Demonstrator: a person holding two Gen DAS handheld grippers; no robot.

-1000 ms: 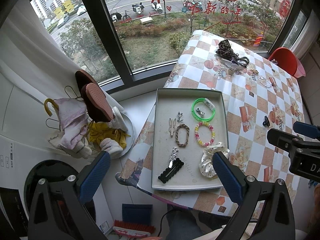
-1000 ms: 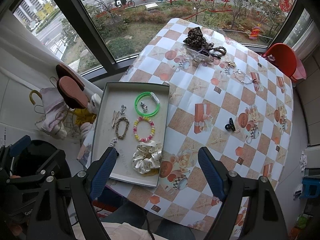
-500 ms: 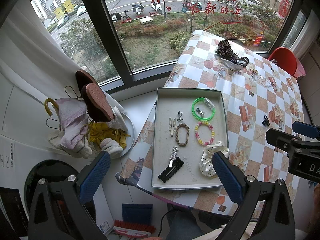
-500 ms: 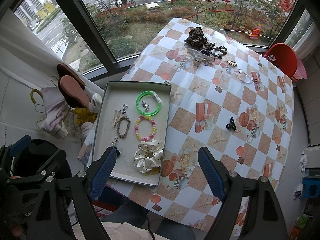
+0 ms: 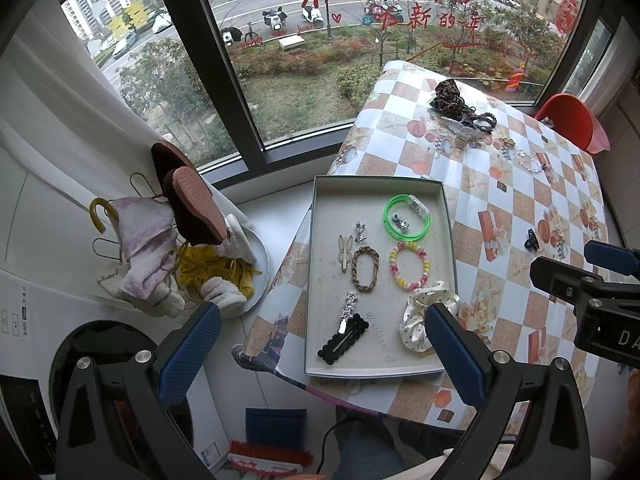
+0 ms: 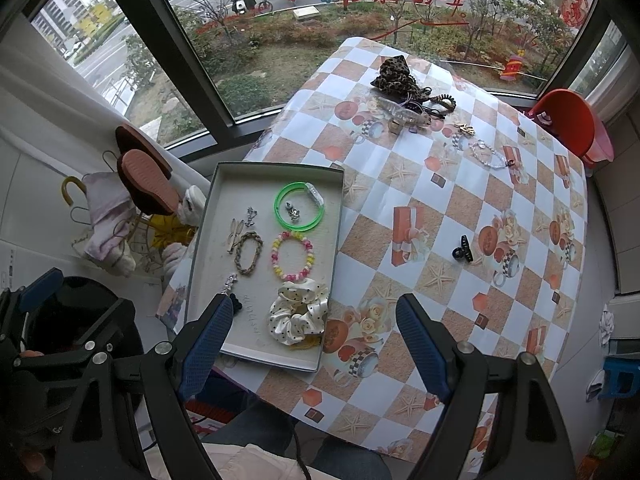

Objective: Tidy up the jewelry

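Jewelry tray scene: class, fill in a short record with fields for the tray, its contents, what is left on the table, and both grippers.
tray: shallow grey tray, at the table's near left edge
in tray: green bangle, beaded bracelet, braided bracelet, white dotted scrunchie, black hair clip, small silver pieces
on table: black claw clip, leopard scrunchie, clear bead bracelet, dark hair ties
left gripper: fingers apart, holding nothing
right gripper: fingers apart, holding nothing
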